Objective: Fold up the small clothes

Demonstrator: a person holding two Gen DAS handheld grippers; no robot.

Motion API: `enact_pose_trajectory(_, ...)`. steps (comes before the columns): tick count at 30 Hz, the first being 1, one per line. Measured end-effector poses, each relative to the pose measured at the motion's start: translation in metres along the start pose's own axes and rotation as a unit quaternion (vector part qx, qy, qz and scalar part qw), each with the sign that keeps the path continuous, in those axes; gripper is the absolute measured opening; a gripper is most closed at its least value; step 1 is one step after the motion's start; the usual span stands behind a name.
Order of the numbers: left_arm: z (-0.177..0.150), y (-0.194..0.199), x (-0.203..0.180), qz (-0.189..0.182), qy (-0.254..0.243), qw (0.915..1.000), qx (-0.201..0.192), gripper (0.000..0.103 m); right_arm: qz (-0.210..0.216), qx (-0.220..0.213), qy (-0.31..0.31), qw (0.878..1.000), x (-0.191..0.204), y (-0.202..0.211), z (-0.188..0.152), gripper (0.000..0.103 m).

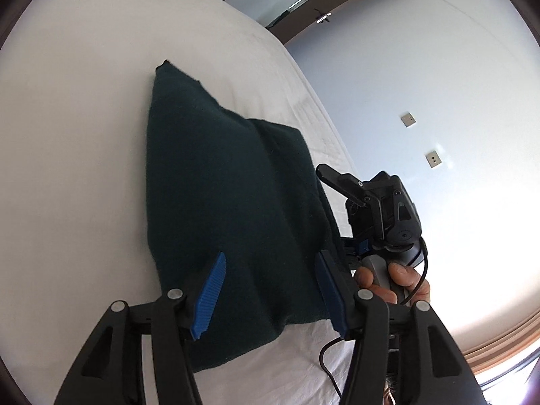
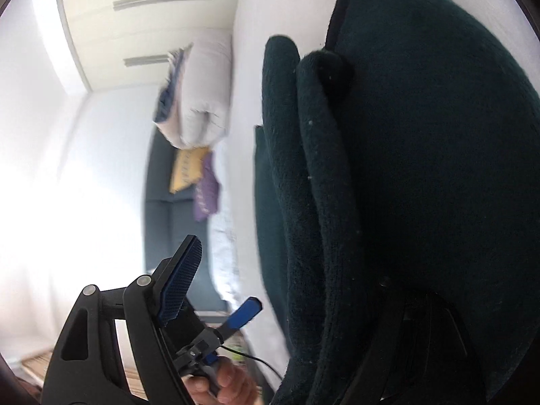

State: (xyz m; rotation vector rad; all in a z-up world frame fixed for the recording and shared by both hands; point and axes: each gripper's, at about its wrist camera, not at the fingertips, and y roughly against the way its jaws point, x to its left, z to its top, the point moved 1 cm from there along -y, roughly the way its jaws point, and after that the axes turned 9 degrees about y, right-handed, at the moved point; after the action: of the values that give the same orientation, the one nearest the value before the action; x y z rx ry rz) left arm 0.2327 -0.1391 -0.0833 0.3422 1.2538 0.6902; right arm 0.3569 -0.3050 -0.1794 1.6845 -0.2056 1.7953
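The dark green fleece garment [image 1: 229, 195] lies on the white-sheeted bed [image 1: 74, 135], folded over on itself. In the right wrist view its thick folds [image 2: 422, 168] swallow the right claw's far finger, so whether that claw grips anything I cannot tell. The left claw [image 1: 270, 290] stands wide apart above the cloth. Blurred pillows [image 2: 202, 98] sit far off; pale walls [image 1: 422, 84] surround.
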Motion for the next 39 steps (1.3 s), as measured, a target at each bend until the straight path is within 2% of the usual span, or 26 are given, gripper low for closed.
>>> enact_pose_trajectory(2, -0.003, -0.001, 0.008, 0.0, 0.009, 1.0, 0.003, 0.057, -0.051, 0.018, 0.034, 0.998, 0.013, -0.009, 0.001, 0.072)
enact_pose_trajectory(3, -0.005, -0.002, 0.008, -0.002, 0.008, 1.0, 0.005, 0.057, -0.083, 0.028, 0.058, 0.994, 0.021, -0.014, 0.001, 0.06)
enact_pose_trajectory(4, -0.006, -0.002, 0.008, -0.001, 0.005, 1.0, 0.006, 0.057, -0.121, 0.039, 0.083, 0.988, 0.028, -0.018, 0.002, 0.042)
enact_pose_trajectory(6, -0.008, -0.002, 0.007, 0.004, -0.002, 1.0, 0.007, 0.057, -0.18, 0.054, 0.114, 0.976, 0.036, -0.024, 0.002, 0.022)
enact_pose_trajectory(7, -0.009, -0.002, 0.006, 0.004, -0.003, 1.0, 0.008, 0.057, -0.201, 0.057, 0.121, 0.97, 0.038, -0.024, 0.004, 0.016)
enact_pose_trajectory(10, -0.009, -0.003, 0.005, 0.001, -0.002, 0.9999, 0.01, 0.057, -0.244, 0.054, 0.158, 0.955, 0.049, -0.017, 0.008, 0.013)
enact_pose_trajectory(13, -0.009, 0.0, 0.004, -0.002, -0.009, 0.9999, 0.01, 0.057, -0.263, 0.045, 0.198, 0.943, 0.066, -0.009, 0.022, 0.012)
enact_pose_trajectory(17, -0.011, -0.003, -0.01, 0.0, -0.028, 0.9996, 0.007, 0.057, -0.234, 0.012, 0.284, 0.93, 0.103, 0.013, 0.031, 0.012)
enact_pose_trajectory(19, -0.012, -0.006, -0.011, 0.002, -0.03, 0.9995, 0.01, 0.057, -0.232, -0.001, 0.295, 0.927, 0.107, 0.026, 0.031, 0.012)
enact_pose_trajectory(22, -0.019, -0.008, -0.011, 0.004, -0.032, 0.9993, 0.02, 0.057, -0.252, -0.018, 0.251, 0.935, 0.069, 0.051, 0.033, 0.012)
enact_pose_trajectory(24, -0.022, -0.012, -0.009, 0.012, -0.035, 0.999, 0.025, 0.057, -0.27, -0.018, 0.193, 0.943, 0.024, 0.063, 0.037, 0.012)
enact_pose_trajectory(25, -0.023, -0.013, -0.007, 0.014, -0.033, 0.999, 0.027, 0.057, -0.254, -0.016, 0.168, 0.952, 0.005, 0.066, 0.036, 0.011)
enact_pose_trajectory(26, -0.023, -0.014, -0.005, 0.016, -0.03, 0.999, 0.028, 0.057, -0.212, -0.025, 0.137, 0.967, -0.01, 0.074, 0.036, 0.01)
enact_pose_trajectory(27, -0.022, -0.015, -0.005, 0.016, -0.029, 0.9991, 0.028, 0.057, -0.195, -0.034, 0.123, 0.973, -0.018, 0.075, 0.035, 0.011)
enact_pose_trajectory(32, -0.009, -0.027, -0.009, 0.033, -0.037, 0.9987, 0.015, 0.059, -0.212, -0.034, 0.121, 0.969, -0.006, 0.071, 0.037, 0.015)
enact_pose_trajectory(35, -0.002, -0.026, -0.006, 0.043, -0.043, 0.9982, 0.005, 0.064, -0.221, -0.032, 0.129, 0.966, 0.01, 0.065, 0.033, 0.016)
enact_pose_trajectory(38, 0.006, -0.032, -0.002, 0.057, -0.041, 0.9976, 0.001, 0.064, -0.234, -0.021, 0.141, 0.962, 0.029, 0.066, 0.013, 0.017)
enact_pose_trajectory(39, 0.008, -0.035, -0.001, 0.062, -0.042, 0.9972, 0.001, 0.064, -0.239, -0.018, 0.146, 0.96, 0.03, 0.081, -0.004, 0.017)
